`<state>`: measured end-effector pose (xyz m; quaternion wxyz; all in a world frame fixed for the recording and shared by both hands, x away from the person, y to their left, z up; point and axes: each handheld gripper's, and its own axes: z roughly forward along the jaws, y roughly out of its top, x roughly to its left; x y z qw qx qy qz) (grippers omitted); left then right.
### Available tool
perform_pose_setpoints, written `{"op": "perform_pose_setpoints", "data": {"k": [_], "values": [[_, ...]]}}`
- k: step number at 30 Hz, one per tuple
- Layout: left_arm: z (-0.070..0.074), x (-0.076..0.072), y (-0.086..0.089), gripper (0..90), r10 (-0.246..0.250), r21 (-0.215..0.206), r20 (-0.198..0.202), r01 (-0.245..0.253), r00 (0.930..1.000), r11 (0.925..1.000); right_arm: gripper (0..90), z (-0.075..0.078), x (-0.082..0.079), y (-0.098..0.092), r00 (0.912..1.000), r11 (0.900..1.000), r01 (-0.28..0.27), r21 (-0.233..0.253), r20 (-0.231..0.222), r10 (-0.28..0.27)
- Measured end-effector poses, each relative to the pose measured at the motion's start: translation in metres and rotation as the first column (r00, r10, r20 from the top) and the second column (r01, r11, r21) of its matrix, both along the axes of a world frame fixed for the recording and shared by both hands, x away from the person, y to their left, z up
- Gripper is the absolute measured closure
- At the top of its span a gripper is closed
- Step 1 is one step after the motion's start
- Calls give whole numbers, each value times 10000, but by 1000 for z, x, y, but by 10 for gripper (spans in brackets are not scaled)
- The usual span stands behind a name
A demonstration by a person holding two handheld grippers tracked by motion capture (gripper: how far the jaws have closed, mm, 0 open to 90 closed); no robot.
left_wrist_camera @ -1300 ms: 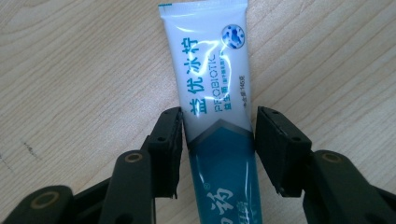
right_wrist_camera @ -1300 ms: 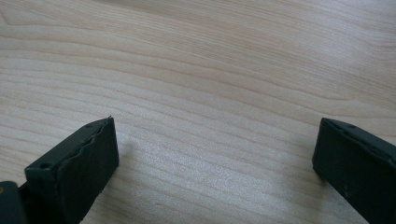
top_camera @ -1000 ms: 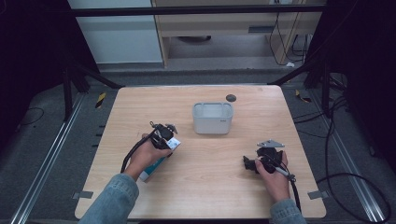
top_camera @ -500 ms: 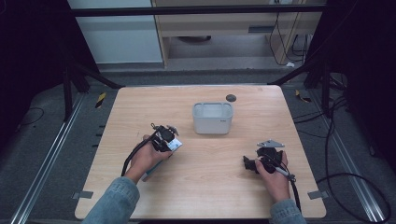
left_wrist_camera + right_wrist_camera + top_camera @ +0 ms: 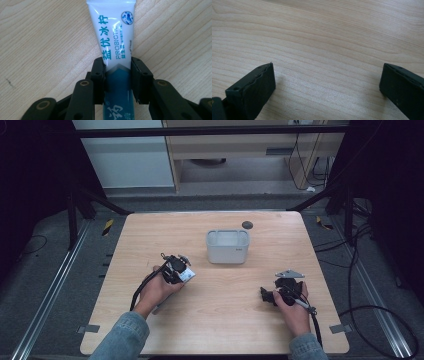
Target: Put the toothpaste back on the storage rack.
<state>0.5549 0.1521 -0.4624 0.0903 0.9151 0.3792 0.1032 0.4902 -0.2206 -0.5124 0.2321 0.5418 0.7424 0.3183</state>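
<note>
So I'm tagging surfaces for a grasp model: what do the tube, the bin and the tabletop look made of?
Tube: glossy soft plastic, judging by sheen and flat crimped end. Bin: matte pale grey, probably moulded plastic. Tabletop: light wood grain, possibly laminate.

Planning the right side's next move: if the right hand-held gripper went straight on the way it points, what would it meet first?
Probably nothing: the right hand-held gripper is open over bare wooden table, and its path looks free, though depth is unclear.

We see a grey bin (image 5: 227, 247) standing near the far middle of the wooden table (image 5: 150, 235), with a small dark disc (image 5: 247, 225) lying just beyond it, apart from its rim.
</note>
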Motion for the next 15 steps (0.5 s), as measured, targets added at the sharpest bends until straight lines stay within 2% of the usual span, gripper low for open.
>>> {"op": "perform_pose_setpoints", "data": {"k": [7, 12, 15], "values": [[1, -2, 1, 703, -47, -122, 113, 48, 9999, 9999, 7, 0, 0, 0, 10000, 10000, 3, 2, 0, -3], [4, -2, 3, 760, 45, -286, 279, -37, 9996, 9996, 7, 0, 0, 0, 10000, 10000, 0, -1, 0, 0], [5, -2, 5, 778, 30, -375, 247, -20, 9997, 9993, 7, 0, 0, 0, 10000, 10000, 0, 0, -1, 0]]}}
